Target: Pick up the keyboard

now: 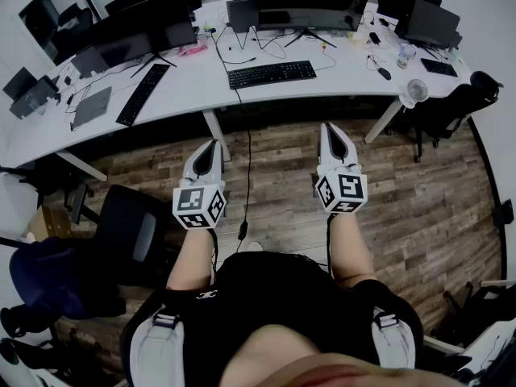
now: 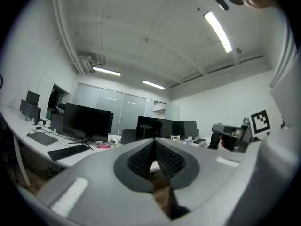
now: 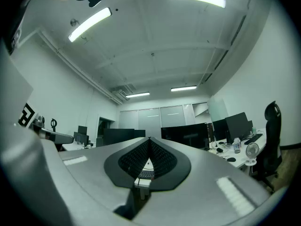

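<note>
A black keyboard lies on the long white desk before the middle monitor; a sliver of it shows between the right jaws. A second black keyboard lies further left. My left gripper and right gripper hover side by side over the wooden floor, short of the desk's front edge, pointing toward it. Both are shut with nothing between the jaws. Neither touches a keyboard.
Several monitors line the desk's back. A cable hangs from the desk to the floor between the grippers. A black office chair stands at my left, another at the far right. A small fan and a mouse sit on the desk's right part.
</note>
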Motion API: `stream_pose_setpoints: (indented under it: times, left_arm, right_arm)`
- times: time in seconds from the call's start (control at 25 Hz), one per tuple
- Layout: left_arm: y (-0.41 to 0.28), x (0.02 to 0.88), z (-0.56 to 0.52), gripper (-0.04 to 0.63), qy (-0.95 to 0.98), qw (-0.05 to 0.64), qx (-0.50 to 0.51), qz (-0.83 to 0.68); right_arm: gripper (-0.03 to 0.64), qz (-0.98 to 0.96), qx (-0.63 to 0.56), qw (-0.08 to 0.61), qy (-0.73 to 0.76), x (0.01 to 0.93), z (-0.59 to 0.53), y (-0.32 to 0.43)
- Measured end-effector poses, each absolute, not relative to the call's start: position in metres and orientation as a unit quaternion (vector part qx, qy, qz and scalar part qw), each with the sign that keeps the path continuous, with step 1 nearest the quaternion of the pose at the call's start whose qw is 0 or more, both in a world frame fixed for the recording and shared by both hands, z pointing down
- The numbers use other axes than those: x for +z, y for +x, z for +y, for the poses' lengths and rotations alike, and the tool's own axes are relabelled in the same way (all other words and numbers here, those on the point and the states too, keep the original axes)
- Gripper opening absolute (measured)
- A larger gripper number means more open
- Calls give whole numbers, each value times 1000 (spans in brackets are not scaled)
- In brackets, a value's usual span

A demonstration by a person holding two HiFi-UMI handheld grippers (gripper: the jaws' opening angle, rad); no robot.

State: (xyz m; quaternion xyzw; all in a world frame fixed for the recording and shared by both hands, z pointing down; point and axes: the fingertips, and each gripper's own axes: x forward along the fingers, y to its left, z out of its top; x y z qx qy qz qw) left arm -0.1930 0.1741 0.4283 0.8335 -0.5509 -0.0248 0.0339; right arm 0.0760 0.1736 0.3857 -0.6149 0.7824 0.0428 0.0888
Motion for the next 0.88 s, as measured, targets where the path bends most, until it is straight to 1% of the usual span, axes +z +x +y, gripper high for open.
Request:
stream_pose_setpoints:
  times: [0.2, 0.48, 0.68, 0.88]
  left_arm:
    - [-218, 421, 165, 54, 830, 27, -26, -557]
    - [-232, 421, 136, 53, 836, 24, -27, -547]
    - [-242, 426, 111, 53, 844, 18, -26, -535]
    - [-235, 431, 86, 54, 855, 9, -19, -518]
  right_arm:
    - [-5, 777, 38, 92, -621, 388, 169, 62]
    - [-5, 763, 38, 110, -636, 385, 152, 54]
    - [-4, 752, 38, 103, -650, 393, 137, 47]
    - [-3, 743, 41, 89, -662, 399, 114, 50]
